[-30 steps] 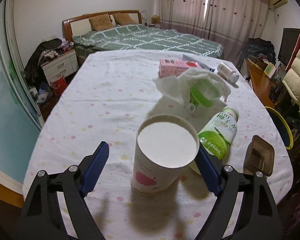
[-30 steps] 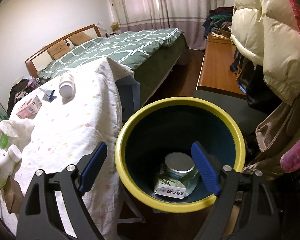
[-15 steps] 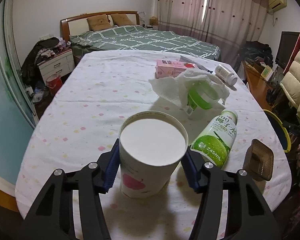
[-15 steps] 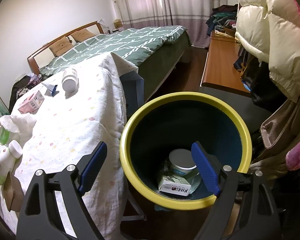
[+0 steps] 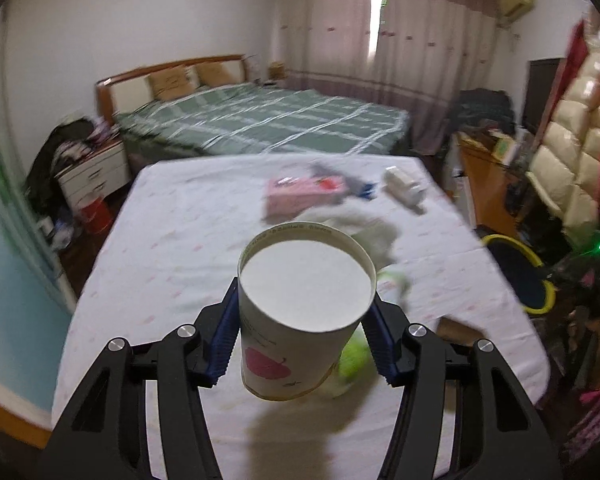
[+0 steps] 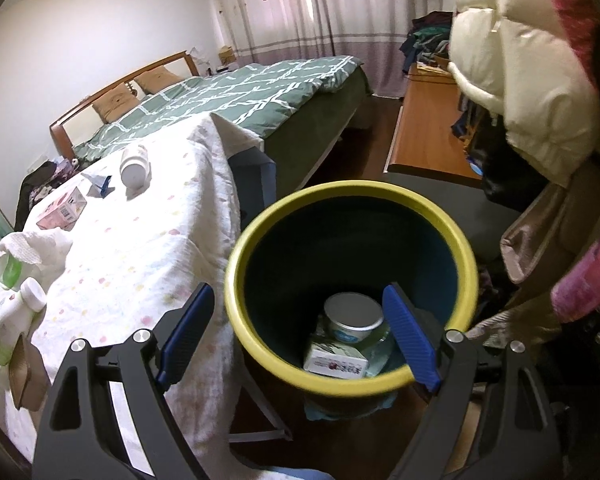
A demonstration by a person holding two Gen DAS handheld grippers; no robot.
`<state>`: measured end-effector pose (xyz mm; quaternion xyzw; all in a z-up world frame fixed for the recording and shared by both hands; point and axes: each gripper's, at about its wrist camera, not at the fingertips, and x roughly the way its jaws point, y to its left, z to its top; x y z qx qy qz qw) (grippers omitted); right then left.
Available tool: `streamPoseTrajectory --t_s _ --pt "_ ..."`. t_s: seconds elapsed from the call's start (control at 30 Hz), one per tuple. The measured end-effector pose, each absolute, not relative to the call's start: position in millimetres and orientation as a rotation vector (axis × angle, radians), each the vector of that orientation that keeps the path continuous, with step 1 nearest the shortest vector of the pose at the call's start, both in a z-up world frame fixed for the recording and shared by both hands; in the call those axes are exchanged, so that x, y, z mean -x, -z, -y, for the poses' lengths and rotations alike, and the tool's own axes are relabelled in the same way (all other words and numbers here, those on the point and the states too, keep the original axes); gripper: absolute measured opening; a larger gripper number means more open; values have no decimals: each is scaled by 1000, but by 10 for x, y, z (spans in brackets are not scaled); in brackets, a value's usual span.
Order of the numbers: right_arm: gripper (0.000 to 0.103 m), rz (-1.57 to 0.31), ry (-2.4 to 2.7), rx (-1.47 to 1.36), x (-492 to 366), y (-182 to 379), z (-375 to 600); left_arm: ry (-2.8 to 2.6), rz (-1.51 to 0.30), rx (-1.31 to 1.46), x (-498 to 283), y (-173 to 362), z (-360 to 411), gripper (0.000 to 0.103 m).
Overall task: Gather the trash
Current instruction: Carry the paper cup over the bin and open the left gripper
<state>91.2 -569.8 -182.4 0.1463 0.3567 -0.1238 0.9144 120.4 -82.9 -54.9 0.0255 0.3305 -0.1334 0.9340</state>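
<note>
Cup pinched between my left gripper's blue pads, hanging clear above the table. My right gripper is spread wide over the yellow-rimmed bin, nothing between its fingers; a carton lies inside.

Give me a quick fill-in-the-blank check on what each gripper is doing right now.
1. The left gripper has its jaws shut on a paper ____.
2. The right gripper, jaws open and holding nothing, hangs over a bin with a ____ rim.
3. In the bin lie a round tub and a small ____.
4. A white pill bottle lies on its ____ on the table.

Missing words: cup; yellow; box; side
</note>
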Motion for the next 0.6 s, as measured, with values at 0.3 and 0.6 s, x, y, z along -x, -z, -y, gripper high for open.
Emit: streamPoseTrajectory --t_s 0.3,0.6 --pt "82 -714 361 -286 -426 1838 5916 579 -665 -124 -1426 317 2181 56" --pt "82 -715 446 -334 101 1993 6215 835 -729 -211 -1567 392 3901 56"
